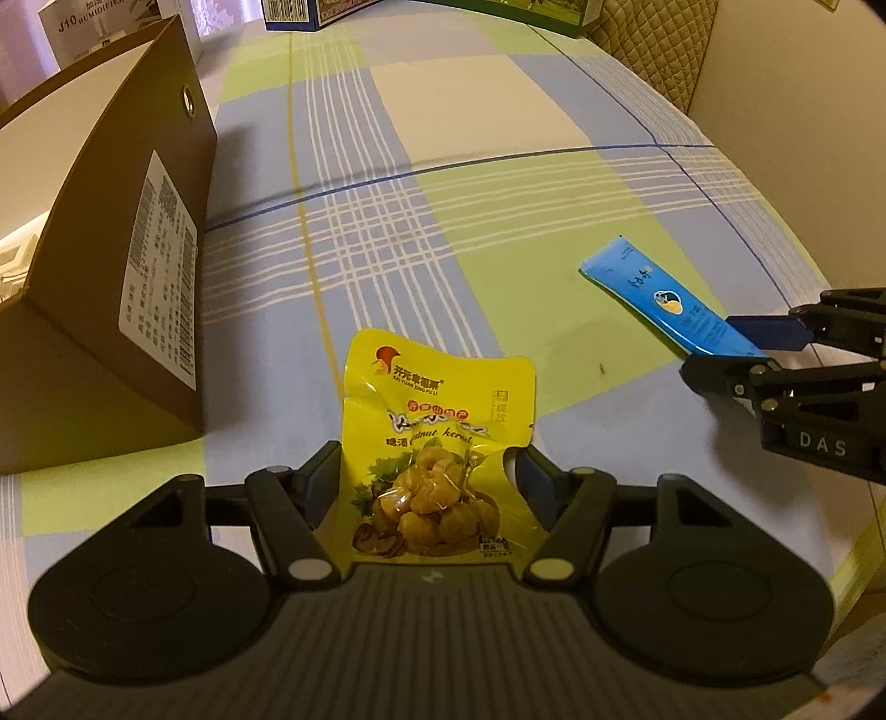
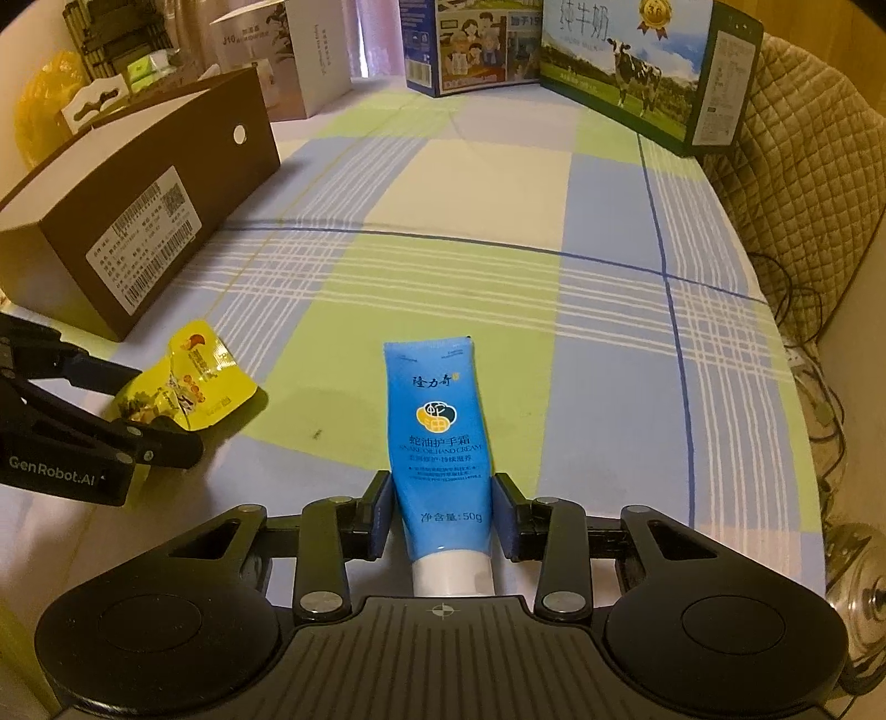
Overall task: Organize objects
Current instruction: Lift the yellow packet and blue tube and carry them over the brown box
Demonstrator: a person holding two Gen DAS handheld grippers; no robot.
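A yellow chestnut snack packet [image 1: 432, 421] lies on the checked tablecloth [image 1: 498, 166], and my left gripper [image 1: 426, 465] is shut on its lower half, pads against both edges. In the right wrist view the packet [image 2: 188, 382] looks crumpled between the left gripper [image 2: 163, 410]. A blue hand cream tube [image 2: 437, 421] points away from me, white cap toward the camera. My right gripper [image 2: 443, 498] is shut on its lower body. From the left wrist view the tube [image 1: 659, 299] lies at the right, with the right gripper [image 1: 714, 349] on its near end.
A brown cardboard box [image 2: 144, 183] with a white label stands at the left, its top open. Milk cartons [image 2: 626, 72], a blue box [image 2: 470, 50] and a white box [image 2: 318, 55] line the far edge. A quilted cushion [image 2: 803, 138] borders the right side.
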